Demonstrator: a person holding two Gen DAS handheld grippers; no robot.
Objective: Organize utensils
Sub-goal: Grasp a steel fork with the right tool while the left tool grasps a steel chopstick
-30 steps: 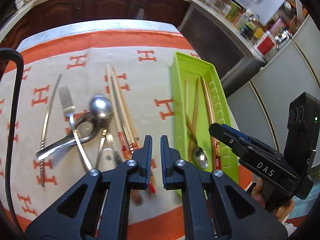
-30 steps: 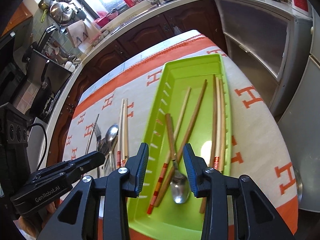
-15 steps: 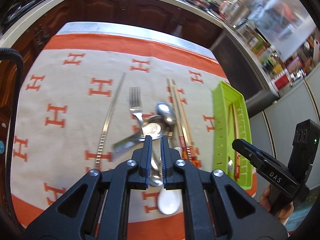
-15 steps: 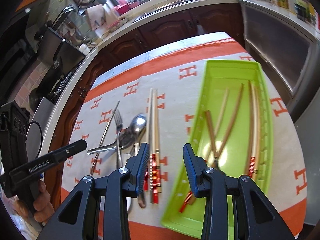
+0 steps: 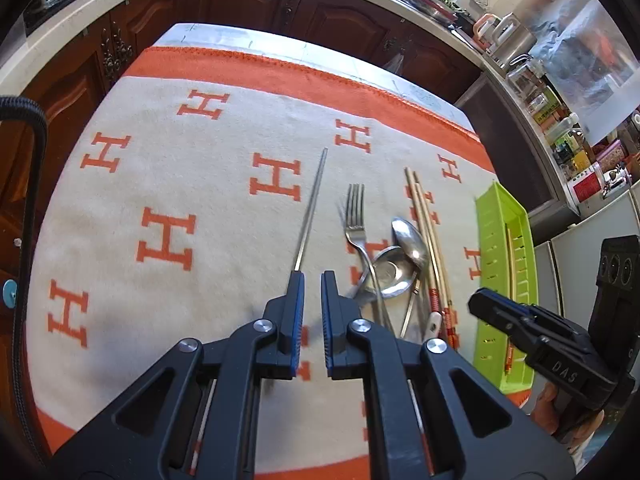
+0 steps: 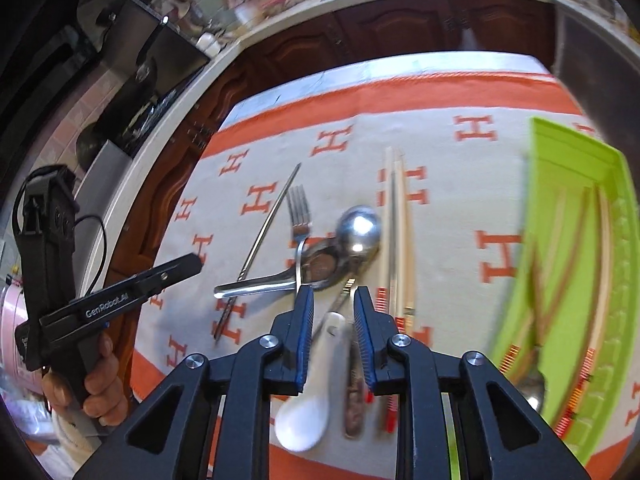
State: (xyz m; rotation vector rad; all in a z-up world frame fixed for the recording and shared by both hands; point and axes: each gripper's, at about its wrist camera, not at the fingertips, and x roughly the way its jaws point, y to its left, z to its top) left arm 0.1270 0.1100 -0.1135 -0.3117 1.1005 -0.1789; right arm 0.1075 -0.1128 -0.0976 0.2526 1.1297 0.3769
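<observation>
Loose utensils lie on the orange-and-cream cloth: a metal chopstick (image 5: pixel 312 208), a fork (image 5: pixel 356 216), two metal spoons (image 5: pixel 410 236), a pair of wooden chopsticks (image 5: pixel 428 232) and a white ceramic spoon (image 6: pixel 312 396). The green tray (image 6: pixel 560 152) at the right holds several chopsticks and a spoon (image 6: pixel 532 388). My left gripper (image 5: pixel 313 280) is shut and empty, hovering beside the metal chopstick's near end. My right gripper (image 6: pixel 333 296) hangs over the white spoon's handle with its jaws closing; the pads touch nothing.
Dark wooden cabinets and a pale counter run behind the table (image 5: pixel 224 32). Jars and pots crowd the counter at the right (image 5: pixel 516 48). A hand (image 6: pixel 100 384) holds the left gripper at the cloth's left edge. The cloth's left half (image 5: pixel 140 200) carries no utensils.
Both grippers have moved left across the cloth, from the green tray to the loose utensil pile. The tray now sits at the right edge of both views. The right jaws have narrowed.
</observation>
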